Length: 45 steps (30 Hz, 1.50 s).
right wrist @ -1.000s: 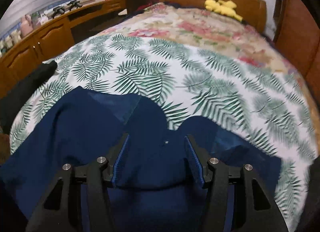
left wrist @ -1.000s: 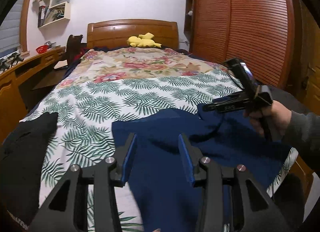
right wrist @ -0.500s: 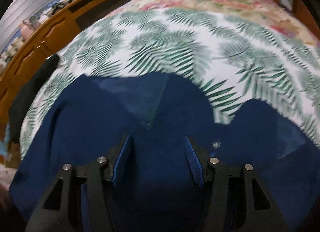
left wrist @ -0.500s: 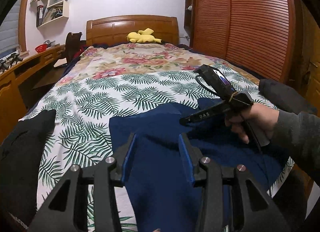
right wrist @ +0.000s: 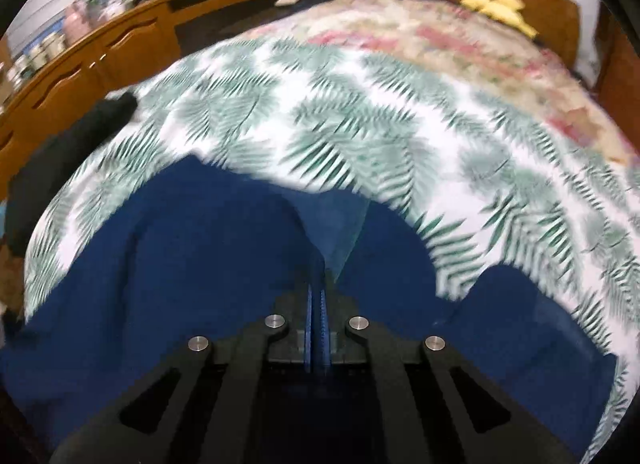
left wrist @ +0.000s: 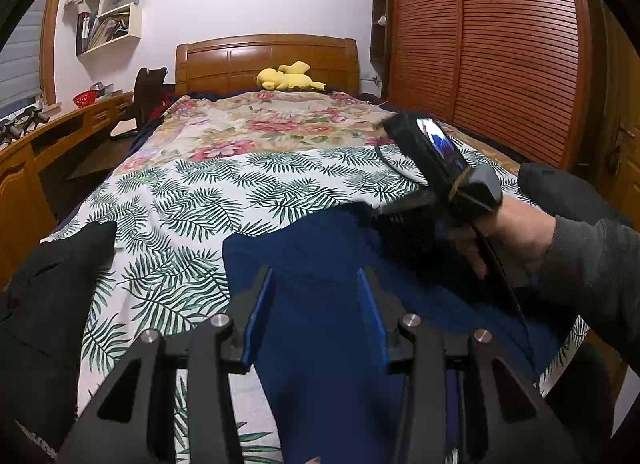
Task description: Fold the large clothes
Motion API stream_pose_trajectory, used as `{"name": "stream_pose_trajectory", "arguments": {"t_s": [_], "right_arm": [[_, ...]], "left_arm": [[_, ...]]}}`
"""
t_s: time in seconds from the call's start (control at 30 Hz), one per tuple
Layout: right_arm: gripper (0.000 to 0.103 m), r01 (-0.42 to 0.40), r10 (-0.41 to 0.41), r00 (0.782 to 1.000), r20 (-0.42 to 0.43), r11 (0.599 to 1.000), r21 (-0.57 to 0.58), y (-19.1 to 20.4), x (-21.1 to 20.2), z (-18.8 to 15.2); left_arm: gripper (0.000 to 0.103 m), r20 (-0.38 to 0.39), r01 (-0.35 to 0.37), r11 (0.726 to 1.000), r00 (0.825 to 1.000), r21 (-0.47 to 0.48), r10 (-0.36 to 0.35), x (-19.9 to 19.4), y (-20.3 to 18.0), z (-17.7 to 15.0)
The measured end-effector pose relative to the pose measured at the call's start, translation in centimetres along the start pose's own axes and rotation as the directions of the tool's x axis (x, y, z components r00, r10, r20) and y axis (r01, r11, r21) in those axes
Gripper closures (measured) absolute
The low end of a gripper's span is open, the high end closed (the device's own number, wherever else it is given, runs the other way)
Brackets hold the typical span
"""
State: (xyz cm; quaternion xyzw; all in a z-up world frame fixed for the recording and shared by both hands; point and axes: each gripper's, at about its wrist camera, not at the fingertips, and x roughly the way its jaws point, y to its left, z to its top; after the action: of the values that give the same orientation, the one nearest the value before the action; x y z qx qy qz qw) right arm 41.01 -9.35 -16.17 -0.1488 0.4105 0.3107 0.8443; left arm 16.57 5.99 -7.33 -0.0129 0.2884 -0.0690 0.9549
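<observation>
A large navy blue garment (left wrist: 328, 260) lies on the near end of the bed over a fern-print sheet (left wrist: 192, 204); it also fills the lower right wrist view (right wrist: 192, 264). My left gripper (left wrist: 316, 304) is open and empty, hovering over the garment's near part. My right gripper (right wrist: 317, 296) is shut on a fold of the garment near its lighter inner lining (right wrist: 336, 220). In the left wrist view the right gripper's body (left wrist: 440, 168) and the hand holding it sit at the garment's right side.
A black garment (left wrist: 52, 288) lies at the bed's left near corner. A yellow plush toy (left wrist: 288, 78) rests by the wooden headboard (left wrist: 264, 60). A wooden desk (left wrist: 48, 144) runs along the left, a slatted wardrobe (left wrist: 500, 48) along the right.
My right gripper moved down onto the navy garment and closed from open onto a fold near the lining. My left gripper stayed open over the garment.
</observation>
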Motion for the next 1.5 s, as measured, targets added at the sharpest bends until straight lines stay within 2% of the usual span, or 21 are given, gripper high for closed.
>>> {"name": "stream_pose_trajectory", "arguments": {"t_s": [0.13,0.3,0.33,0.4,0.43,0.47,0.6,0.77,0.87,0.97,1.1,1.3,1.33,1.37,1.43,1.47,1.5], "right_arm": [[0.102,0.033,-0.032,0.999,0.041,0.999,-0.028,0.5,0.2,2.2],[0.099,0.098,-0.098,0.995,0.011,0.994,-0.042,0.7,1.3,2.9],[0.094,0.108,-0.107,0.994,0.026,0.994,-0.035,0.3,0.8,3.0],[0.076,0.121,-0.121,0.991,0.061,0.993,0.000,-1.0,-0.6,3.2],[0.064,0.127,-0.128,0.988,0.082,0.992,0.023,-2.0,-1.7,3.4],[0.058,0.140,-0.144,0.985,0.101,0.989,0.040,-3.0,-2.8,3.4],[0.054,0.226,-0.231,0.969,0.092,0.972,0.058,-7.7,-6.4,2.4],[0.054,0.333,-0.333,0.943,-0.022,0.934,0.127,-14.6,-8.3,-1.8],[0.054,0.360,-0.350,0.933,-0.085,0.912,0.194,-18.4,-8.7,-5.3],[0.054,0.361,-0.333,0.932,-0.142,0.892,0.272,-21.2,-8.6,-8.7],[0.055,0.367,-0.322,0.929,-0.183,0.870,0.328,-23.0,-8.7,-11.8],[0.056,0.329,-0.258,0.942,-0.216,0.845,0.422,-24.7,-8.0,-13.9],[0.063,0.315,-0.244,0.946,-0.213,0.849,0.424,-24.6,-7.8,-14.0],[0.076,0.303,-0.235,0.950,-0.208,0.855,0.420,-24.5,-7.7,-14.0],[0.094,0.289,-0.234,0.954,-0.185,0.882,0.372,-23.5,-7.8,-13.5],[0.100,0.293,-0.247,0.954,-0.171,0.893,0.342,-22.9,-7.9,-13.2],[0.100,0.306,-0.266,0.950,-0.163,0.896,0.323,-22.6,-8.0,-12.9]], "left_arm": [[0.062,-0.004,0.001,1.000,1.000,0.003,-0.001,0.1,0.0,0.0],[0.062,-0.003,0.013,1.000,1.000,0.009,-0.013,0.0,-0.4,0.0],[0.062,-0.001,0.021,1.000,1.000,0.012,-0.021,-0.1,-0.6,0.0],[0.062,-0.002,0.024,0.999,1.000,0.024,-0.024,0.0,-1.0,0.0],[0.062,-0.004,0.025,0.999,1.000,0.026,-0.025,0.0,-1.1,0.0],[0.062,-0.005,0.031,0.999,1.000,0.026,-0.031,0.0,-1.2,0.0],[0.062,0.005,0.047,0.998,0.999,0.031,-0.048,-0.3,-1.7,0.1],[0.062,0.004,0.073,0.997,0.997,0.033,-0.073,-0.5,-2.3,0.3],[0.062,0.002,0.071,0.997,0.997,0.040,-0.071,-0.4,-2.8,0.3],[0.062,0.004,0.079,0.996,0.997,0.039,-0.079,-0.4,-3.1,0.4],[0.062,0.001,0.077,0.996,0.997,0.045,-0.077,-0.2,-3.5,0.3],[0.062,-0.011,0.073,0.996,0.997,0.051,-0.072,0.1,-3.7,0.2],[0.062,-0.013,0.071,0.996,0.997,0.052,-0.071,0.2,-3.7,0.2],[0.062,-0.016,0.069,0.996,0.998,0.053,-0.068,0.3,-3.7,0.2],[0.062,-0.018,0.065,0.996,0.998,0.055,-0.064,0.3,-3.7,0.1],[0.062,-0.019,0.064,0.996,0.998,0.055,-0.063,0.3,-3.7,0.1],[0.062,-0.020,0.063,0.996,0.998,0.055,-0.062,0.3,-3.6,0.1]]}}
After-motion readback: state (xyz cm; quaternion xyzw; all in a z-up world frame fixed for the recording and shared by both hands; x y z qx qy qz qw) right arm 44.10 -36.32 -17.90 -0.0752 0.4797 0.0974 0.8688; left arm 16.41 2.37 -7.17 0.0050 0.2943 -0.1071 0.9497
